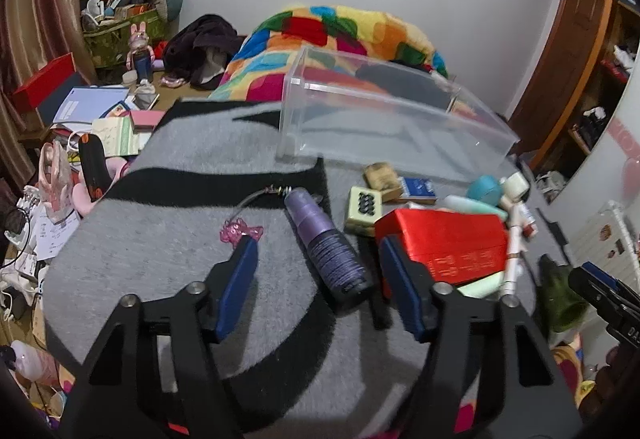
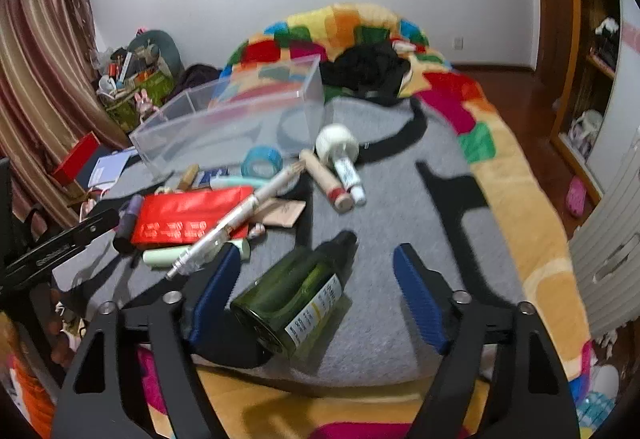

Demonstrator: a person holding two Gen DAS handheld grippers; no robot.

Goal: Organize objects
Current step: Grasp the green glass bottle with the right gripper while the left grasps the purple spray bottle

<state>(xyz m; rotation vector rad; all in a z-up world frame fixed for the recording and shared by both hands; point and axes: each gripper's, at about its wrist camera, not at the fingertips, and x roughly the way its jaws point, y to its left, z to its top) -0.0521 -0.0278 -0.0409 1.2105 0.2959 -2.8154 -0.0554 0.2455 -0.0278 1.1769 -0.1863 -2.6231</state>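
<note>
Both are gaping wide, holding nothing. The left hand-held gripper [image 1: 318, 267] is straddling the purple bottle [image 1: 326, 243] on the bed's grey mat [image 1: 160, 271], the right hand-held gripper [image 2: 316, 279] the green bottle [image 2: 298, 299] near the mat's front edge, likely lining up grasps; the clear bin [image 1: 400, 119] is sitting empty toward its far edge.

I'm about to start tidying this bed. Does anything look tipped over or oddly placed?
The clear plastic bin is empty, while the purple bottle, green bottle and red box lie on their sides, loose on the grey mat.
</note>
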